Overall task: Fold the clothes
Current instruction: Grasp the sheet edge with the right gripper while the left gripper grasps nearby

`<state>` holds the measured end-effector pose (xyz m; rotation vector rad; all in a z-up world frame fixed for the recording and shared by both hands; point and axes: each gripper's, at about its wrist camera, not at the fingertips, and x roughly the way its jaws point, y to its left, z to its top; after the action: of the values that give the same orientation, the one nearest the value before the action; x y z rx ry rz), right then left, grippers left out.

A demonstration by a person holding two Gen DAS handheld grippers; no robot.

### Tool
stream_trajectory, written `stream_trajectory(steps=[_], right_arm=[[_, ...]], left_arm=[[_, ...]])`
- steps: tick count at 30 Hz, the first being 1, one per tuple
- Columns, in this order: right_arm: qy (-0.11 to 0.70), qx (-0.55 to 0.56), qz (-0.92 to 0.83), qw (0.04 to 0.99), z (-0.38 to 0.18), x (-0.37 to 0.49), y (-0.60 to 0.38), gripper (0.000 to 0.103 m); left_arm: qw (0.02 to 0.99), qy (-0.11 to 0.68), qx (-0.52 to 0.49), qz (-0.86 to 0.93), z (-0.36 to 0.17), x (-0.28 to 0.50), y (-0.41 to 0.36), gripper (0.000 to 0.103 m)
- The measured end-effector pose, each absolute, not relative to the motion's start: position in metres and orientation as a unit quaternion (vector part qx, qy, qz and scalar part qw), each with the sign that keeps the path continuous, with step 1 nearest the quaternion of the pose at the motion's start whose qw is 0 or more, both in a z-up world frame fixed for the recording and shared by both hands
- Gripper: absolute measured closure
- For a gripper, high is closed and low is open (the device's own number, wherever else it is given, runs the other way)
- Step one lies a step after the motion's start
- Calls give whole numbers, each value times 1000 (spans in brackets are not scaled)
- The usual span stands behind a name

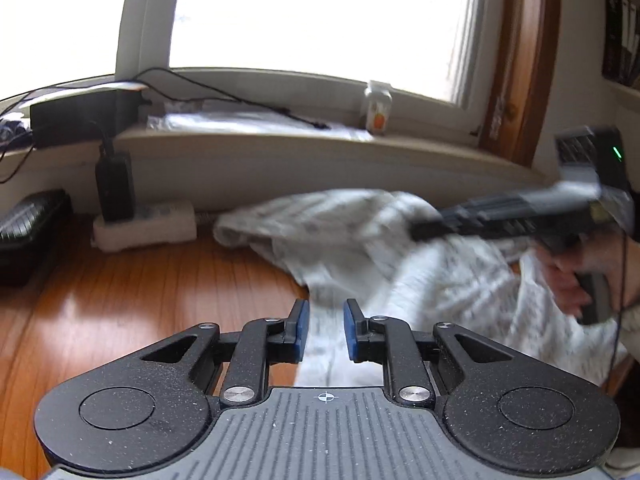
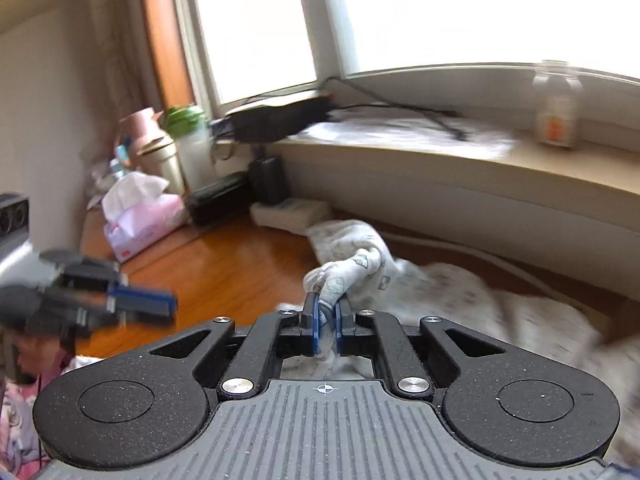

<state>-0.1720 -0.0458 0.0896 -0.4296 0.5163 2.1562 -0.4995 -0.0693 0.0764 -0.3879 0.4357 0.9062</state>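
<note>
Your right gripper [image 2: 327, 316] is pinched tight on a bunched bit of the white garment [image 1: 400, 264], which lies crumpled on the counter [image 1: 140, 300] — stretching away to the right. Your left gripper [image 1: 326, 330] hangs open and empty, just over its near edge.

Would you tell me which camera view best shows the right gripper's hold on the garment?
The right wrist view: the right gripper pinches a bunched fold of the white garment between its pads. The left wrist view shows that gripper only from the side, blurred.
</note>
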Motion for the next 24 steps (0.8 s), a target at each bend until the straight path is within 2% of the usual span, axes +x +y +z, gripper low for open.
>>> stream_trajectory(steps=[5, 6, 7, 8, 14, 16, 18, 19, 20, 22, 24], right_arm=[[230, -186, 847, 441, 69, -153, -41, 94], [236, -182, 846, 442, 66, -151, -39, 94], [237, -180, 847, 441, 64, -150, -38, 94], [239, -178, 847, 440, 62, -149, -37, 94], [239, -176, 849, 436, 49, -150, -36, 87], [245, -165, 853, 431, 47, -146, -35, 68], [244, -154, 857, 426, 43, -141, -36, 62], [239, -145, 860, 427, 45, -139, -39, 59], [234, -136, 863, 427, 47, -137, -41, 55], [224, -116, 869, 426, 51, -133, -46, 36], [230, -103, 872, 420, 55, -128, -46, 34]], left_arm=[[847, 213, -235, 426, 67, -486, -13, 82], [845, 222, -242, 422, 62, -481, -5, 79], [843, 230, -250, 417, 57, -475, 3, 69], [843, 237, -250, 414, 52, -470, 7, 65], [838, 260, -256, 406, 34, -447, 18, 62], [836, 267, -259, 404, 28, -440, 20, 63], [837, 271, -244, 407, 27, -436, 18, 67], [836, 274, -242, 409, 27, -436, 18, 85], [833, 280, -226, 421, 30, -438, 15, 95], [825, 291, -194, 444, 36, -442, 9, 97], [815, 299, -165, 467, 45, -452, 3, 97]])
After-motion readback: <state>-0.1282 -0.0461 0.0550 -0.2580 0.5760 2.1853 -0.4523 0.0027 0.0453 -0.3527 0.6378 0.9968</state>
